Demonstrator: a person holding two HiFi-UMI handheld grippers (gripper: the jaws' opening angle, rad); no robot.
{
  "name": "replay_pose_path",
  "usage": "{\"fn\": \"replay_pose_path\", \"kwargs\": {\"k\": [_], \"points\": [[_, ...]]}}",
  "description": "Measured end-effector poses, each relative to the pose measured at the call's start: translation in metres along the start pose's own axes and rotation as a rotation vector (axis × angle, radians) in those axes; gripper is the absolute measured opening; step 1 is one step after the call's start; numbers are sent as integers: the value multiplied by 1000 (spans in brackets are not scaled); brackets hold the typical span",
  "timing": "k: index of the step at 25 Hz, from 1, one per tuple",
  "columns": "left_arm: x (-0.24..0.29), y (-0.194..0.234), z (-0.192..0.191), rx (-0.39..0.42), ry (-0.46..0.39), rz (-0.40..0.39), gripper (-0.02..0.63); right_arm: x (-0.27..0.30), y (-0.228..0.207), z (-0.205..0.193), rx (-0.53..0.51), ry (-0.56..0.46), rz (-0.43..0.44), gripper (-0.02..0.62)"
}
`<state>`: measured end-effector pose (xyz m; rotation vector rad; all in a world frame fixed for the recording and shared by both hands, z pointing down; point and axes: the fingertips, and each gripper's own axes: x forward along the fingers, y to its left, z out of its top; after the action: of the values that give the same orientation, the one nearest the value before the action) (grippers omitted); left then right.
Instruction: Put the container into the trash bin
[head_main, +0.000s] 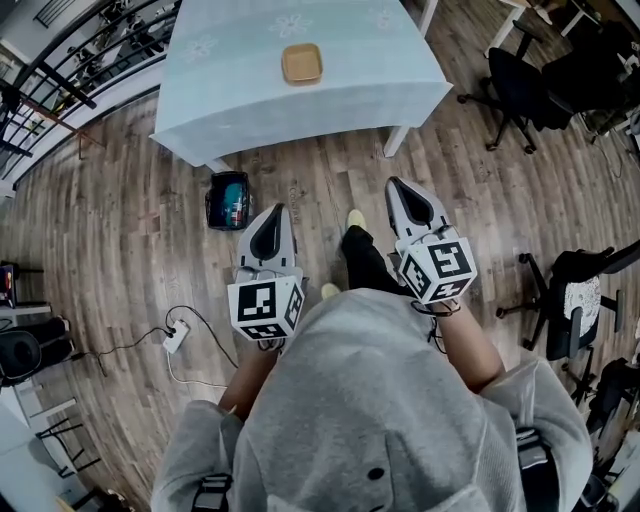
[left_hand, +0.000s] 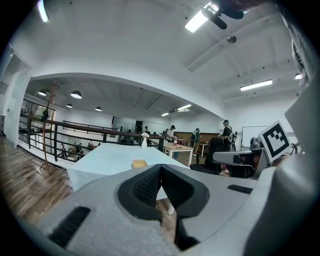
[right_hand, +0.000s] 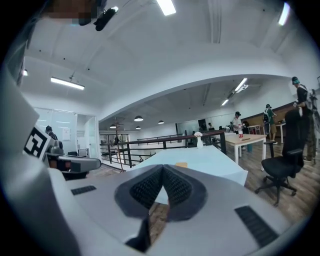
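Note:
A shallow tan container (head_main: 302, 63) lies on a table under a pale blue cloth (head_main: 230, 100) at the far side of the head view. A black trash bin (head_main: 229, 200) stands on the wood floor by the table's near left corner, with something inside it. My left gripper (head_main: 275, 212) and right gripper (head_main: 393, 184) are held level in front of the person, well short of the table, both shut and empty. The left gripper view shows shut jaws (left_hand: 161, 167) and the container (left_hand: 139, 163) beyond. The right gripper view shows the same: jaws (right_hand: 163, 168) shut, container (right_hand: 181, 164) far off.
Black office chairs (head_main: 520, 85) stand at the right, another (head_main: 575, 300) nearer. A white power strip (head_main: 176, 335) with cables lies on the floor at the left. A dark railing (head_main: 60, 80) runs along the far left. People stand at distant tables (left_hand: 175, 147).

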<state>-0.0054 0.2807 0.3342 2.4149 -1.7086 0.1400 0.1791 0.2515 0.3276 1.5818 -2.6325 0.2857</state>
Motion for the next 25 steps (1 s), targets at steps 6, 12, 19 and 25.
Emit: {"fn": "replay_pose_path", "kwargs": {"k": [6,12,19,25], "points": [[26,1,0,5,15,-11,18,24,-4,-20,22,116,80,28],[57,6,1,10,31,-12,18,53,-20,-29,5,169,71,28],[97,24,2,11,67,-1,18,96,-38,-7,115,109,120,28],[144,39,7,4,93,14,18,138,-62,11,50,71,120,26]]}}
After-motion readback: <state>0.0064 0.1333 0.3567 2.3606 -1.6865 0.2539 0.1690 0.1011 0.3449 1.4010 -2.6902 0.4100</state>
